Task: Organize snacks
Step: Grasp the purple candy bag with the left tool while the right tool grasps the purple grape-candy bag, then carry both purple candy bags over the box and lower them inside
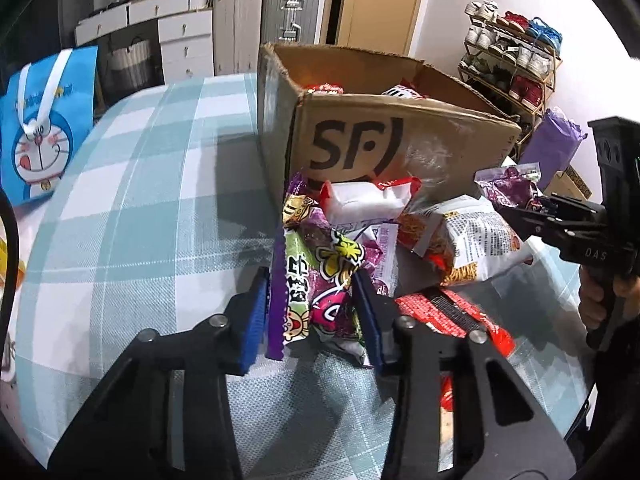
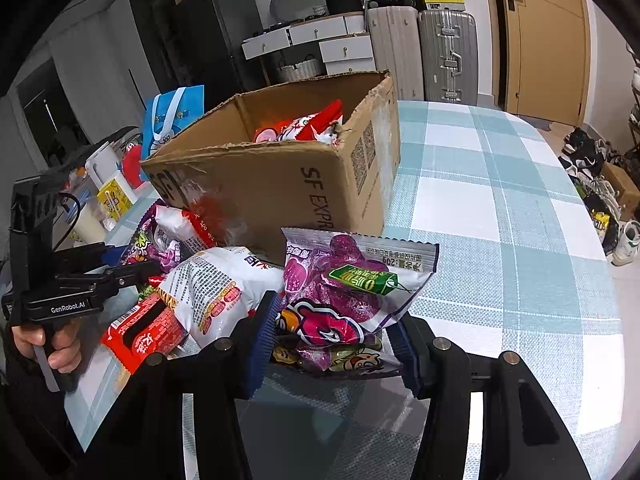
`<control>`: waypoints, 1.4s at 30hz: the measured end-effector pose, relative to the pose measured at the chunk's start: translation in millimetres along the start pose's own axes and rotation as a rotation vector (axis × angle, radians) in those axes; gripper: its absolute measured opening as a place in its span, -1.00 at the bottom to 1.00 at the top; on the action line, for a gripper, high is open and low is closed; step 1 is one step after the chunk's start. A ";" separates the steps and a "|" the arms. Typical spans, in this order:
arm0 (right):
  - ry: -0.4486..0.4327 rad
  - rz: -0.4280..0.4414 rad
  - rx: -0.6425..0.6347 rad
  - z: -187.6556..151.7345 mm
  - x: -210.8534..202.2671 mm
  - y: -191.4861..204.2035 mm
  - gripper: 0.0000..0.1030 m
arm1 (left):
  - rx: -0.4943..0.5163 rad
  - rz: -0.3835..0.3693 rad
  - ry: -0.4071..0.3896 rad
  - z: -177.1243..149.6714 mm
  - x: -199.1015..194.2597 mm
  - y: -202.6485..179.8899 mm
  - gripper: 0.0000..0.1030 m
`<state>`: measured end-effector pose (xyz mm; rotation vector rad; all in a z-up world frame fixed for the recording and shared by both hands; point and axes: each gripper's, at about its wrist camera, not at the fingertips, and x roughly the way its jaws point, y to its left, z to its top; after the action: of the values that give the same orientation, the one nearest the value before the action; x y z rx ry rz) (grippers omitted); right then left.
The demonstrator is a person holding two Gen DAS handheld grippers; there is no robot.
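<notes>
Box [image 2: 280,184] on the surface [image 2: 500,208] holds a few snacks, a pile [image 1: 440,236] remains against its near side, and left gripper [image 1: 312,308] and right gripper [image 2: 332,340] each clamp a purple packet.

Behind the round table in its teal-and-white checked cloth [image 2: 500,184] stand a ribbed silver hard-shell suitcase [image 2: 448,56] and a pale beige one [image 2: 394,50] against the white wall, with white drawer units [image 2: 320,44] left of them, a tan wooden door [image 2: 548,40] to their right, and a loaded metal shoe rack [image 1: 512,64] beyond that door.
</notes>
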<state>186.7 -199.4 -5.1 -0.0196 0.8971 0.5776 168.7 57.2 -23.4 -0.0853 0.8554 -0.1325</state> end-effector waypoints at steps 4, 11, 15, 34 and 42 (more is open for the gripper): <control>-0.009 -0.002 0.002 0.0 -2.2 -1.6 0.04 | -0.003 -0.007 -0.022 1.5 -8.7 -1.2 -0.32; -0.027 -0.009 0.005 1.9 -7.8 -4.0 0.04 | 0.001 -0.011 -0.053 4.0 -23.5 -2.8 -0.33; -0.041 -0.011 0.008 3.9 -13.0 -4.4 0.04 | -0.001 -0.015 -0.074 7.7 -29.6 1.5 -0.35; -0.148 -0.024 0.011 13.5 -49.9 2.0 0.03 | -0.014 0.003 -0.152 13.1 -66.9 1.0 -0.36; -0.179 -0.024 0.005 16.5 -63.2 7.6 0.03 | -0.022 -0.007 -0.181 16.7 -80.5 -1.7 -0.36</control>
<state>164.6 -218.2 53.8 0.0254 0.7237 0.5459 129.0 68.0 47.8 -0.1196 0.6756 -0.1200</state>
